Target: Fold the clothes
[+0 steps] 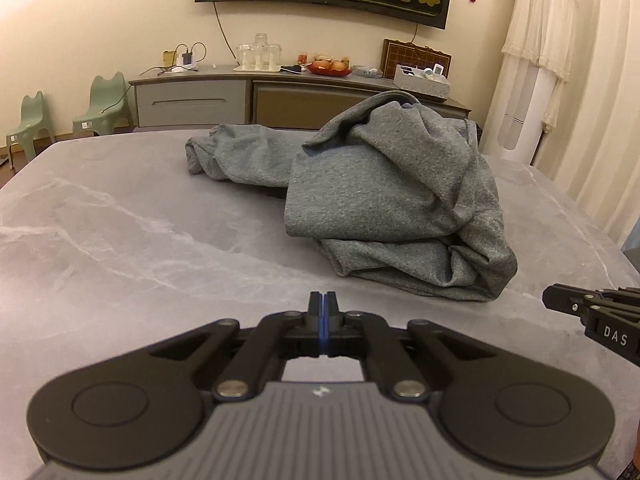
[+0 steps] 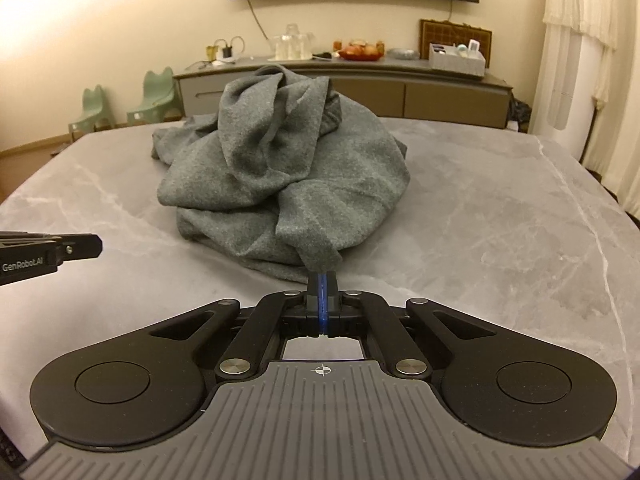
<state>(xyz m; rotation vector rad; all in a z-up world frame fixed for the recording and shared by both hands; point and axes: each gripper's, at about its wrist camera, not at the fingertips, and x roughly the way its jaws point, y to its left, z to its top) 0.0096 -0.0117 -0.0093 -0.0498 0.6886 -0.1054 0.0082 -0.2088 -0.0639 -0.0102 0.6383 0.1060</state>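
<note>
A crumpled grey garment (image 1: pixel 400 200) lies heaped on the grey marble table (image 1: pixel 140 240), with a sleeve trailing to the far left. My left gripper (image 1: pixel 323 298) is shut with nothing between its pads, over bare table short of the heap's near left edge. In the right wrist view the garment (image 2: pixel 288 168) bulks straight ahead. My right gripper (image 2: pixel 322 278) is shut just before a cloth corner that points toward it. In the left wrist view the right gripper (image 1: pixel 560 300) stands a little apart from the cloth. The left gripper (image 2: pixel 80 246) shows at the left edge.
Behind the table stands a long sideboard (image 1: pixel 240 96) with glasses, a fruit bowl and a box on it. Two green child chairs (image 1: pixel 104 100) are at the far left. A white standing unit (image 1: pixel 524 120) and curtains are at the far right.
</note>
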